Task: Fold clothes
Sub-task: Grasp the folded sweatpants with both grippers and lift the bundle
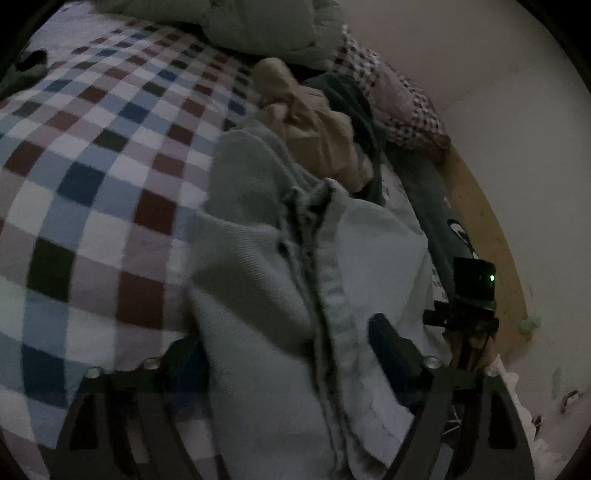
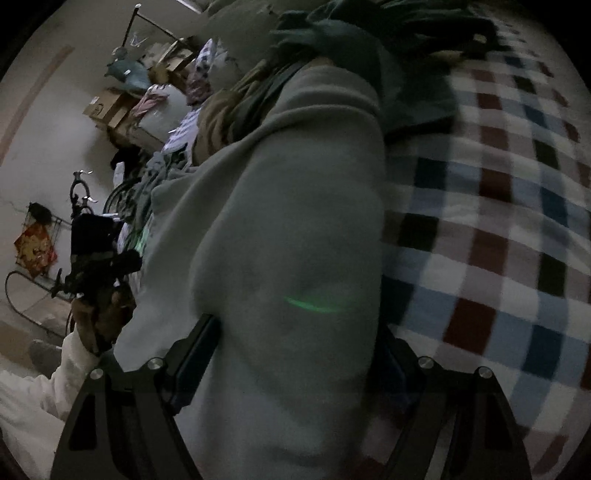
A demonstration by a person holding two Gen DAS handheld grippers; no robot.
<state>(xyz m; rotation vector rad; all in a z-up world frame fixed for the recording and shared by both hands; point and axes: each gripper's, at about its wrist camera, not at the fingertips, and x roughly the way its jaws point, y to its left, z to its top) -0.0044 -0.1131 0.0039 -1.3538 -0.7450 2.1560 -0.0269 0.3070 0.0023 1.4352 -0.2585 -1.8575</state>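
A light grey garment with a dark front seam lies lengthwise on the checked bedspread. My left gripper is open, its fingers straddling the cloth, and I cannot see the pads pressing on it. In the right wrist view the same grey garment fills the gap of my right gripper, which also stands open around it. The right finger there is mostly hidden by cloth. The other gripper's camera block shows at the bed's right side.
A beige garment and dark clothes are heaped beyond the grey one. A pale quilt lies at the bed's far end. A dark green garment lies on the bedspread. Cardboard boxes stand by the wall. A white sleeve shows at the lower left.
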